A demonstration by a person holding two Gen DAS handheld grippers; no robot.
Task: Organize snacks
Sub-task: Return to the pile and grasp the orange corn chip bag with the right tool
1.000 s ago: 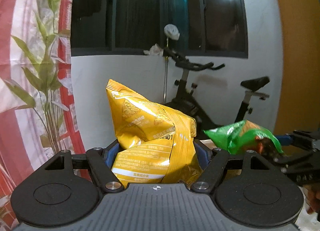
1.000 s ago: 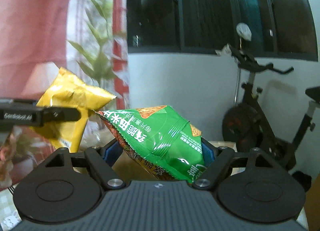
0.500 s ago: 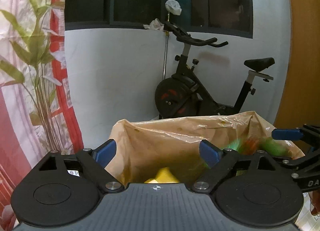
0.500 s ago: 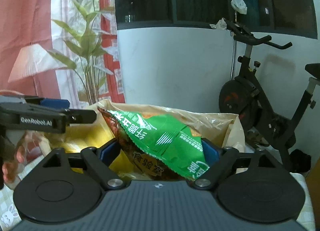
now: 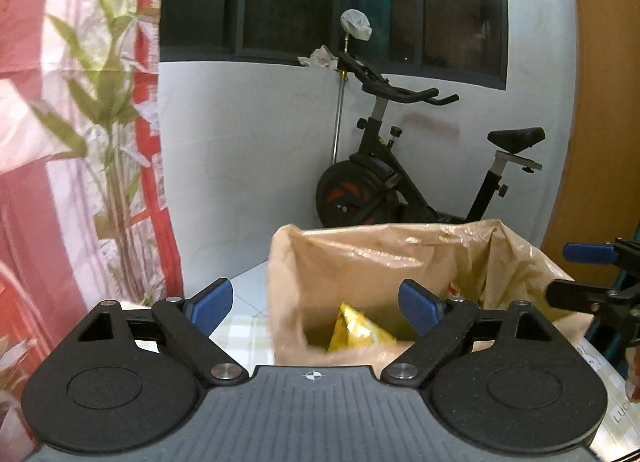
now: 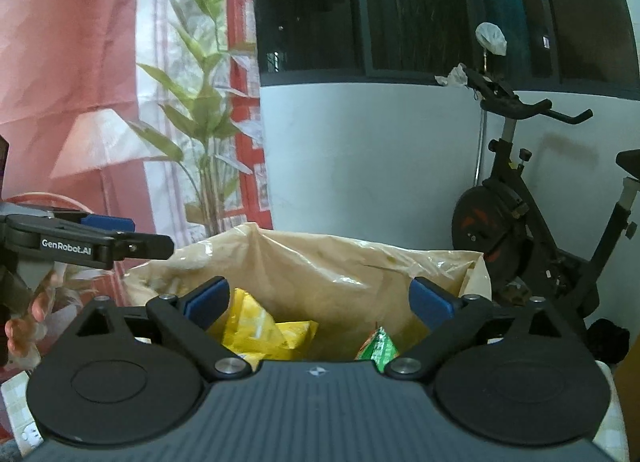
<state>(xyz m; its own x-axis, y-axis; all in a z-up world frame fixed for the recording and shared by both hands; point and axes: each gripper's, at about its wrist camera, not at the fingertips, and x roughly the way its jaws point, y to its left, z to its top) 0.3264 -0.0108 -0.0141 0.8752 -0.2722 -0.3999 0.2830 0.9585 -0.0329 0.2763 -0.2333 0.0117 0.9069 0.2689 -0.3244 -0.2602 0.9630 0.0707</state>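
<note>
A box lined with a tan plastic bag [image 5: 360,258] stands on the table; it also shows in the right wrist view [image 6: 320,262]. A yellow snack bag [image 5: 356,332] lies inside it, also seen in the right wrist view [image 6: 260,326]. A green snack bag [image 6: 378,348] lies inside beside it. My left gripper [image 5: 316,304] is open and empty above the box's near left side. My right gripper [image 6: 320,302] is open and empty above the box. Each gripper shows at the edge of the other's view.
An exercise bike [image 5: 384,181] stands against the white wall behind the table. A red and white leaf-print curtain [image 5: 80,141] hangs at the left. An orange wall or door [image 5: 600,101] is at the right. A checked tablecloth [image 5: 240,332] covers the table.
Both grippers opened and let go of their bags. The yellow and green snack bags dropped into the lined box. Both grippers now sit lower, over the box.
</note>
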